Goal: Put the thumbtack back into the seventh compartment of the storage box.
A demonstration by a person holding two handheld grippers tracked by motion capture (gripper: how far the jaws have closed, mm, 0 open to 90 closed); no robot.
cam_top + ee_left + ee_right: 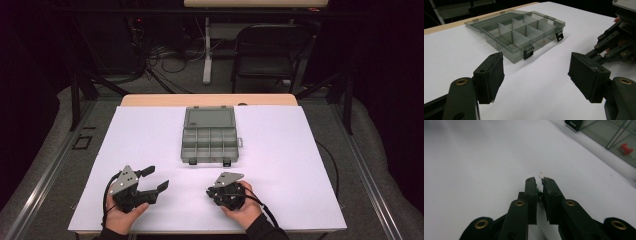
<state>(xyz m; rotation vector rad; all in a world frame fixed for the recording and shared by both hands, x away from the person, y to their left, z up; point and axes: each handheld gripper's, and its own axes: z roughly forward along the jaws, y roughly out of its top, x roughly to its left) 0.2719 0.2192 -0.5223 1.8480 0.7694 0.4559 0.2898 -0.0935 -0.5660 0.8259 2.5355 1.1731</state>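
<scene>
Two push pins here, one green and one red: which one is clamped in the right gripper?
The green push pin: it sits pinched between the right gripper fingers, metal tip poking out. The red push pin lies loose inside the organizer box.

Both hands come in from the near edge of the desk (150, 125), each gripping a claw from behind. The left claw (156, 178) lies low over the desk, its jaws spread wide with nothing between them; in the left gripper view its pads (495, 75) stand well apart. The right claw (210, 191) points toward the left one. In the right gripper view its jaws are pressed nearly together on a green pushpin (539, 193), the metal tip showing above the pads.
</scene>
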